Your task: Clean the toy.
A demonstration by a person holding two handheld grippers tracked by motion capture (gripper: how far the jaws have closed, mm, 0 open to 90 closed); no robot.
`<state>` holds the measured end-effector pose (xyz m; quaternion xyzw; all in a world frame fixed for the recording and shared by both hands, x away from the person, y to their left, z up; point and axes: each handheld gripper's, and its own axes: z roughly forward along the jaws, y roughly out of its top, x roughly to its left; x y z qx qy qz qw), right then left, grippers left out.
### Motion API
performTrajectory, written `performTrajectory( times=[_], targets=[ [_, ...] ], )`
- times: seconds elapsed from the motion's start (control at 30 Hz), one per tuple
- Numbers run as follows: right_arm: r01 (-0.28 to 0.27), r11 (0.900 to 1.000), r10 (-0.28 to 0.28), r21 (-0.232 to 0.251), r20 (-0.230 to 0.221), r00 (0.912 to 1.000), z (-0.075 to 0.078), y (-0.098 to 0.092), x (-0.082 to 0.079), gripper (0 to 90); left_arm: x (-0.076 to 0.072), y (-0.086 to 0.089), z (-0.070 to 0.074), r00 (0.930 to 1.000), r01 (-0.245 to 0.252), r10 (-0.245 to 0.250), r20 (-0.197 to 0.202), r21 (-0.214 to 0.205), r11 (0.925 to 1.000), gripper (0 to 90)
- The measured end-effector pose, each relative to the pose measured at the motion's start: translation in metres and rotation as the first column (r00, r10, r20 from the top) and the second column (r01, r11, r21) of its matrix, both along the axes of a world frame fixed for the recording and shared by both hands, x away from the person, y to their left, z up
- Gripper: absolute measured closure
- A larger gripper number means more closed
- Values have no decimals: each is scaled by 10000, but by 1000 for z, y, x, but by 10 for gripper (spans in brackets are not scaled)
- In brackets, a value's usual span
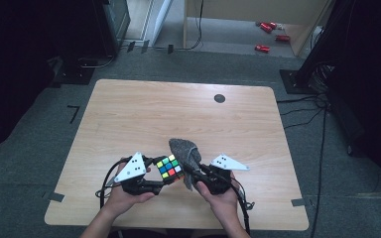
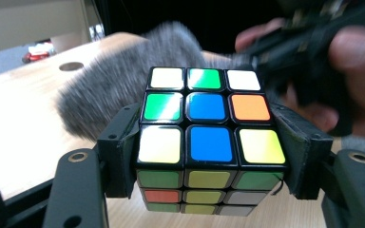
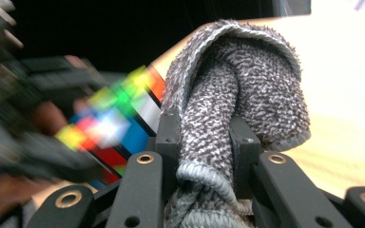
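Puzzle cube and grey cloth held side by side above the counter (image 1: 129, 114).

The left hand-held gripper (image 2: 209, 156) pinches one puzzle cube (image 2: 208, 137) between its jaws, lifted near the counter's front edge. The right hand-held gripper (image 3: 204, 142) is clamped on one grey cloth (image 3: 233, 90), which rises just beside the cube, right of it in the high view.

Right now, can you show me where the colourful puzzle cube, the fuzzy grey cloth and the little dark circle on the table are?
puzzle cube (image 2: 208, 108), left gripper view, blue middle sticker of its top face.
grey cloth (image 3: 247, 80), right gripper view, the folded bulge above the claw.
dark circle (image 1: 220, 98), high view, its centre.
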<state>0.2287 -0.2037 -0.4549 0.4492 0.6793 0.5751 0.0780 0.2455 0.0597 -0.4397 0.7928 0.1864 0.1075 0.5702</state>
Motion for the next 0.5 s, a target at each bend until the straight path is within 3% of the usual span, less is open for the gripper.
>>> performTrajectory(
  times=[0.1, 0.2, 0.27, 0.37, 0.5],
  targets=[
    [-110, 9996, 111, 262, -11, 9999, 4, -1, -1, 724, 0, 1, -1, 9999, 32, -32, 108, 51, 10000, 349],
    [-295, 9924, 239, 1195, 485, 9985, 22, -4, -7, 724, -1, -4, -6, 9999, 63, -67, 121, 342, 9994, 349],
    [-252, 9897, 176, 1413, 546, 9984, 26, -4, -10, 725, -2, -6, -6, 9998, 148, -152, 118, 378, 9992, 349],
    [-83, 9922, 12, 1246, 575, 9983, 20, -2, -9, 725, -3, -5, -4, 9998, 39, -48, 215, 373, 9993, 349],
    [46, 9972, -60, 751, 185, 9998, 9, 0, -4, 725, 1, 5, 1, 9999, -160, 162, 48, -315, 9994, 349]
  ],
)
